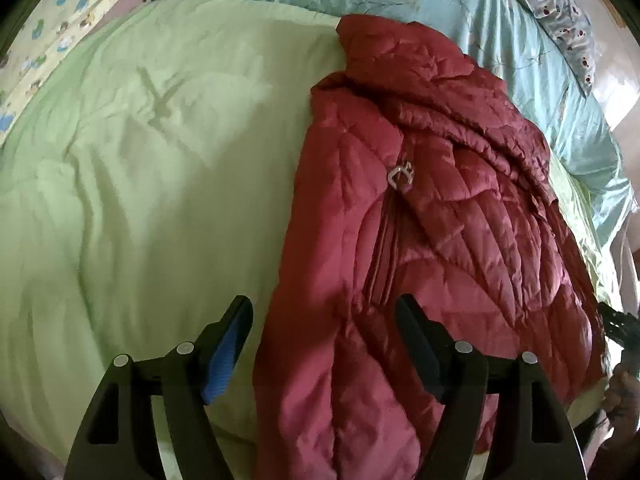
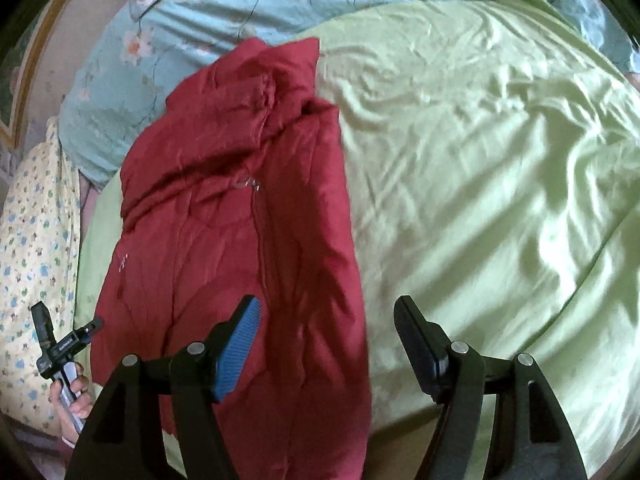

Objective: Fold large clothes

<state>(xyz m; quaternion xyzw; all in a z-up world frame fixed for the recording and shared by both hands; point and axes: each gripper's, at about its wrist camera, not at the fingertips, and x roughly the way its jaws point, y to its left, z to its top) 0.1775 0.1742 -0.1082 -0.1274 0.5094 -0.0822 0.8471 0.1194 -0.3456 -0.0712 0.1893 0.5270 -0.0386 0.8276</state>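
Observation:
A red quilted puffer jacket lies lengthwise on a light green bed cover, folded into a long narrow strip with its collar at the far end and a clear zip pull showing. My left gripper is open and empty above the jacket's near left edge. In the right wrist view the jacket lies left of centre on the green cover. My right gripper is open and empty above the jacket's near right edge. The left gripper and its hand show at the lower left there.
A pale blue floral duvet is bunched along the far side of the bed. A yellow patterned cloth lies beside the jacket. A hand shows at the right edge of the left wrist view.

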